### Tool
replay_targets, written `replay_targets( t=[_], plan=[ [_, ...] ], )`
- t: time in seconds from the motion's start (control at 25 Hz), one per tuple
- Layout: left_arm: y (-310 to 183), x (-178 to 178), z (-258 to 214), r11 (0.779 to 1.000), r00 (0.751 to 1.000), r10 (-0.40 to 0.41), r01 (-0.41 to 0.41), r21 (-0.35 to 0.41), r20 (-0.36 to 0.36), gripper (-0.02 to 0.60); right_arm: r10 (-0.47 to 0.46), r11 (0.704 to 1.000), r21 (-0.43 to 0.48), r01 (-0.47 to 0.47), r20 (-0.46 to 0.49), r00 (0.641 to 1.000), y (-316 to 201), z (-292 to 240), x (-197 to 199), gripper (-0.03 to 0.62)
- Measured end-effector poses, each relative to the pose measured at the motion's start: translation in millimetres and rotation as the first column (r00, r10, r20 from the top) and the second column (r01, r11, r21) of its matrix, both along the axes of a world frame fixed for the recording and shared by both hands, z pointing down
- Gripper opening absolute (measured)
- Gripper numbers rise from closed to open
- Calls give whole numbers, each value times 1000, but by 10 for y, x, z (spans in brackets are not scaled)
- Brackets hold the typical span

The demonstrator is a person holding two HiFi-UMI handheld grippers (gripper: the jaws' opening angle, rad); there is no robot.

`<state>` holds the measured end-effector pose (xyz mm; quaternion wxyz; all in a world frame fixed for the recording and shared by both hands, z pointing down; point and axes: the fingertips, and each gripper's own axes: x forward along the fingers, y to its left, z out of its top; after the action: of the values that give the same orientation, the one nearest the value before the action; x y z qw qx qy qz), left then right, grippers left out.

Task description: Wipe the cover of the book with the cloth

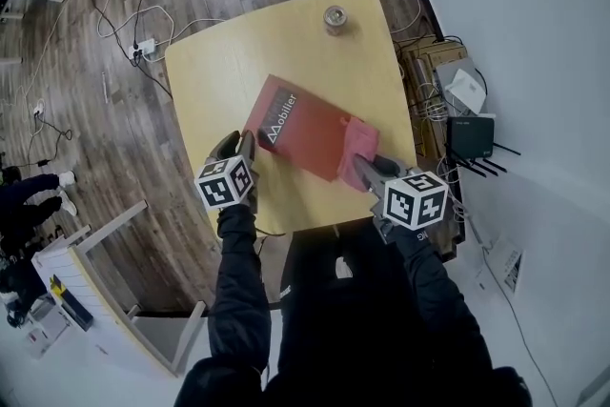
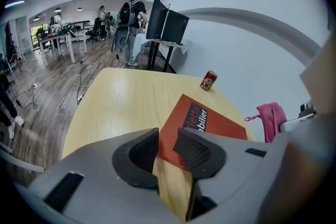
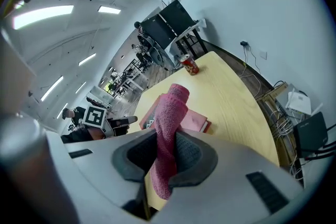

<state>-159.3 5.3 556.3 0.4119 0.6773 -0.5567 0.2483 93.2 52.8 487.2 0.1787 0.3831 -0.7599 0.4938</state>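
Note:
The red book (image 1: pixel 297 124) lies flat in the middle of the yellow table (image 1: pixel 219 71). My left gripper (image 1: pixel 244 145) is at its near left corner. In the left gripper view, that gripper (image 2: pixel 165 136) has its jaws drawn close, with the corner of the book (image 2: pixel 210 120) between the pads. My right gripper (image 1: pixel 364 165) is shut on a pink cloth (image 1: pixel 356 138), which rests on the book's right end. In the right gripper view the cloth (image 3: pixel 170 113) stands up between the pads, above the book (image 3: pixel 195 122).
A small can (image 1: pixel 335 18) stands near the table's far edge. Cables, a black router (image 1: pixel 471 140) and boxes crowd the floor to the right of the table. More cables and a power strip (image 1: pixel 143 46) lie on the wooden floor to the left. People stand far off (image 2: pixel 128 13).

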Motion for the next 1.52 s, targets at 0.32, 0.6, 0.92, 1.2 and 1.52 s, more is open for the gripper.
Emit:
replay_targets(
  t=[0.32,0.6,0.92,1.2,1.52],
  plan=[
    [-1,393,-1053,985,999,20,-11,173,-51,118,-47,978,200,52,-29,998,-185,-869,-236,78],
    [101,724,-1995,943,996,82,-69,327,-27,95,-83,919,385,88,-29,996,-304,-1717,-448,78],
    [180,853,-2846,874,997,75,-75,481,18,46,-115,824,550,133,-68,991,-266,-2514,-571,78],
    [207,1023,-3348,811,997,66,-82,580,48,34,-98,751,651,112,-57,993,-253,-3071,-498,78],
    [227,1139,-3868,736,997,43,-73,673,61,34,-89,672,732,110,-67,994,-203,-3468,-402,78]
  ],
)
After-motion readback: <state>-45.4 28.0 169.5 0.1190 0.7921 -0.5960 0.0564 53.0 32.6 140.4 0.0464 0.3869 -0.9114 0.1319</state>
